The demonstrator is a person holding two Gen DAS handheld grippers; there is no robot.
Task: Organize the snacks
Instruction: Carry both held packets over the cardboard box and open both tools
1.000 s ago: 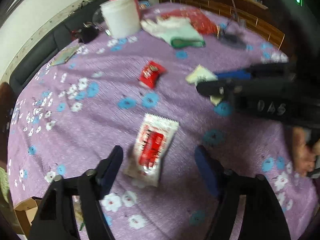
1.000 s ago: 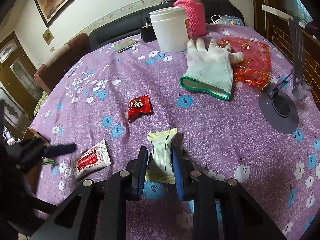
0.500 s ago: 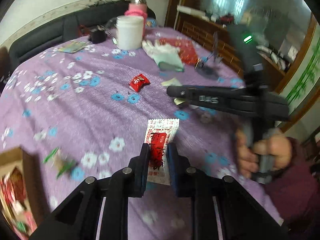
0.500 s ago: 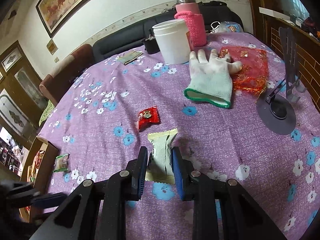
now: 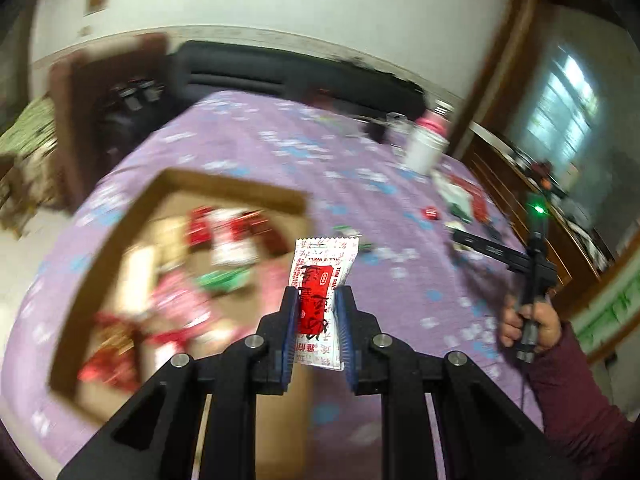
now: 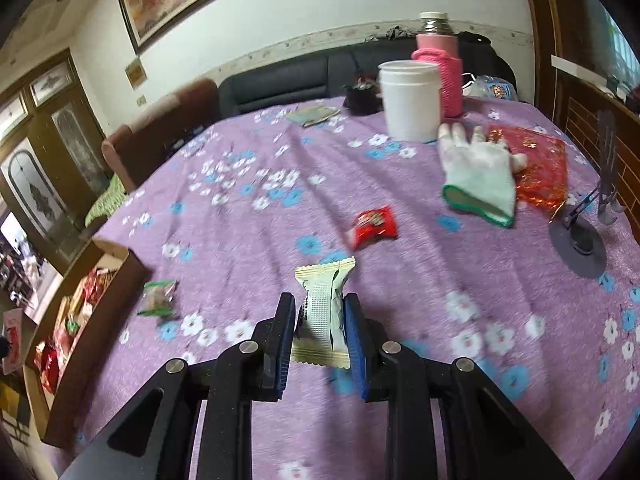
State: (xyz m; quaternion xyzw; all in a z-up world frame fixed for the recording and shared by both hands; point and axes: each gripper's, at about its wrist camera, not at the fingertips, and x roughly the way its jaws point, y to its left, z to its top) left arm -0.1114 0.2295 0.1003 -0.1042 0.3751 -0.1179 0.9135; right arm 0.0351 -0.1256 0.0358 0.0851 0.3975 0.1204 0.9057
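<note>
My left gripper (image 5: 317,312) is shut on a red and white snack packet (image 5: 322,280) and holds it in the air by the right edge of an open cardboard box (image 5: 120,232) that holds several snacks. My right gripper (image 6: 320,320) is shut on a pale green snack packet (image 6: 324,304) and holds it above the purple flowered tablecloth (image 6: 248,240). A red candy packet (image 6: 374,226) and a small green-ended candy (image 6: 158,298) lie on the cloth. The box also shows at the left edge of the right wrist view (image 6: 80,320).
At the far side stand a white tub (image 6: 408,100) and a pink-sleeved flask (image 6: 440,68). A white glove (image 6: 478,176) lies on a red pouch (image 6: 536,164). A black phone stand (image 6: 580,240) is at the right edge. The other hand-held gripper (image 5: 520,264) shows at the right.
My left gripper has lifted the red and white packet off the cloth and swung left to the box. My right gripper has lifted the pale green packet and moved leftward.
</note>
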